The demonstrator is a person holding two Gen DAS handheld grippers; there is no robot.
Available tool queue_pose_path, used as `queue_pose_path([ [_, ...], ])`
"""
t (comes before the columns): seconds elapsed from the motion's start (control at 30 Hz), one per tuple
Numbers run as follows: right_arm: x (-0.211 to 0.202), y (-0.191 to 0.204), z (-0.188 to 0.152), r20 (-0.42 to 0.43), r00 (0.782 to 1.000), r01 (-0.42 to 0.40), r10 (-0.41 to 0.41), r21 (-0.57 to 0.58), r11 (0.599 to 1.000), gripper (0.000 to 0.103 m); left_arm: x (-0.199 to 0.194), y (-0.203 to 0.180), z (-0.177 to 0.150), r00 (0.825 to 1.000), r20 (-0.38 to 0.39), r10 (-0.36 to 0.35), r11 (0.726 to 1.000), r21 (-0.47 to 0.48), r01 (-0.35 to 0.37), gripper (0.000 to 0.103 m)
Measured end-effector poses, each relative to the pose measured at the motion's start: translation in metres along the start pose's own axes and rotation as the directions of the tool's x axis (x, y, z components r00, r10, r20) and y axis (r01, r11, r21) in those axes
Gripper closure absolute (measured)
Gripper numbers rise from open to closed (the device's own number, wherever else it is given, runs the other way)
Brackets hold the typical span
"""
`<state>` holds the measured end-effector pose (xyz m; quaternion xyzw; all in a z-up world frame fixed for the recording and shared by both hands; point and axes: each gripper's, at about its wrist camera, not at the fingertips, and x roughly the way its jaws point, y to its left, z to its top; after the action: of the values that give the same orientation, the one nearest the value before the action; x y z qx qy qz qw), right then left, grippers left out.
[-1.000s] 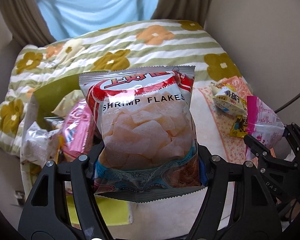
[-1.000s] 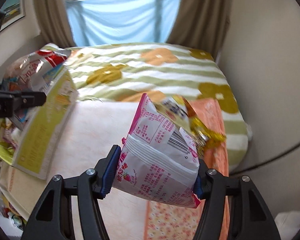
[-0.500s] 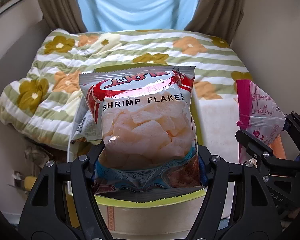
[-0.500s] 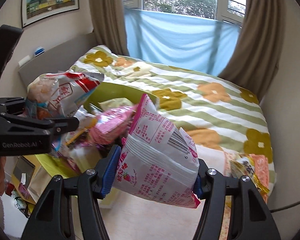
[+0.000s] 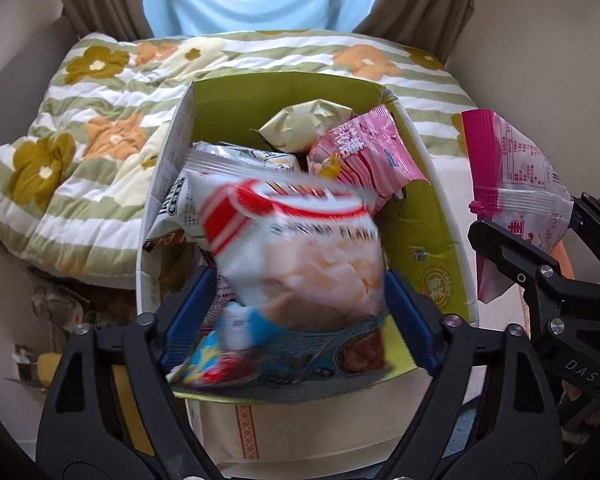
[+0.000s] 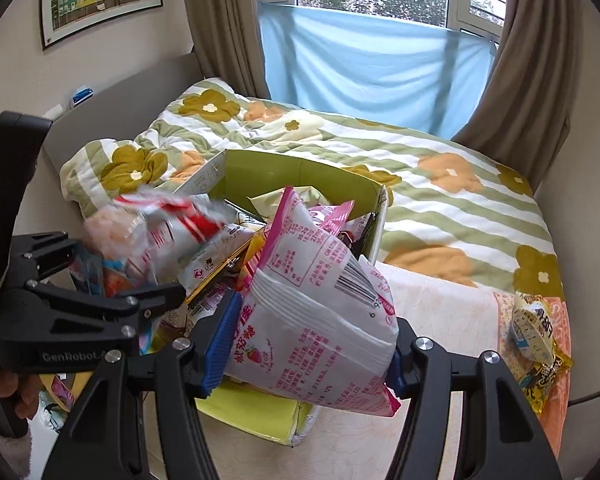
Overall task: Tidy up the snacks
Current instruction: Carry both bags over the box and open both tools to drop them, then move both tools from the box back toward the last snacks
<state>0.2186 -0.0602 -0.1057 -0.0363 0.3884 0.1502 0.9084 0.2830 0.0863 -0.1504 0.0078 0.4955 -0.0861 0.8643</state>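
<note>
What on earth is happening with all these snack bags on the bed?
A person is sorting snacks into a green cardboard box using two handheld claws. The left claw has opened, and the blurred shrimp flakes bag is dropping in. The right claw grips a pink-and-white snack bag beside the box.

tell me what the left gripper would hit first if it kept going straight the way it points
Probably the snack packets piled in the green box; the blurred shrimp flakes bag between the left gripper's spread fingers would reach them first. Depth is uncertain.
</note>
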Motion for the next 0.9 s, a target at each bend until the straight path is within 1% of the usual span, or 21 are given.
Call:
queue_pose_path([
  [0.03, 0.000, -0.003, -0.001, -0.003, 1.000, 0.004, -0.004, 0.006, 1.000, 0.045, -0.001, 0.001, -0.002, 1.000, 0.002, 0.002, 1.000, 0.000, -0.002, 0.009],
  [0.17, 0.000, -0.003, -0.004, -0.014, 1.000, 0.020, -0.019, 0.018, 1.000, 0.045, -0.006, 0.010, -0.013, 1.000, 0.003, -0.015, 1.000, -0.023, 0.015, 0.008],
  [0.27, -0.001, -0.001, -0.005, -0.021, 1.000, 0.012, -0.012, 0.029, 1.000, 0.045, -0.014, 0.021, -0.018, 1.000, 0.009, 0.000, 0.999, -0.040, 0.000, 0.008],
  [0.4, -0.003, 0.005, -0.003, -0.021, 1.000, -0.017, 0.018, 0.021, 1.000, 0.045, -0.024, 0.034, -0.020, 1.000, 0.027, 0.008, 0.998, -0.061, -0.006, 0.008],
  [0.57, 0.005, 0.018, -0.002, -0.045, 0.996, -0.078, 0.079, 0.032, 0.996, 0.045, -0.031, 0.044, -0.025, 0.999, 0.040, 0.018, 0.998, -0.064, -0.015, 0.008],
  [0.6, 0.008, 0.019, -0.003, -0.050, 0.995, -0.085, 0.087, 0.050, 0.995, 0.043, -0.033, 0.045, -0.026, 0.999, 0.042, 0.021, 0.998, -0.064, -0.018, 0.008],
  [0.63, 0.010, 0.019, -0.004, -0.049, 0.994, -0.093, 0.097, 0.070, 0.993, 0.037, -0.034, 0.047, -0.027, 0.999, 0.044, 0.022, 0.998, -0.062, -0.019, 0.008],
  [0.7, 0.010, 0.018, -0.007, -0.021, 0.994, -0.102, 0.105, 0.100, 0.990, 0.024, -0.038, 0.051, -0.030, 0.999, 0.047, 0.018, 0.998, -0.062, -0.015, 0.008],
  [0.73, 0.008, 0.017, -0.008, -0.003, 0.995, -0.101, 0.102, 0.114, 0.988, 0.012, -0.040, 0.052, -0.031, 0.999, 0.050, 0.016, 0.998, -0.064, -0.013, 0.008],
  [0.77, 0.006, 0.016, -0.010, 0.010, 0.995, -0.096, 0.096, 0.124, 0.988, 0.006, -0.042, 0.054, -0.033, 0.998, 0.054, 0.014, 0.998, -0.065, -0.011, 0.008],
  [0.9, -0.001, 0.017, -0.019, 0.024, 0.997, -0.069, 0.066, 0.142, 0.987, 0.006, -0.044, 0.058, -0.043, 0.999, 0.052, 0.013, 0.998, -0.058, -0.010, 0.008],
])
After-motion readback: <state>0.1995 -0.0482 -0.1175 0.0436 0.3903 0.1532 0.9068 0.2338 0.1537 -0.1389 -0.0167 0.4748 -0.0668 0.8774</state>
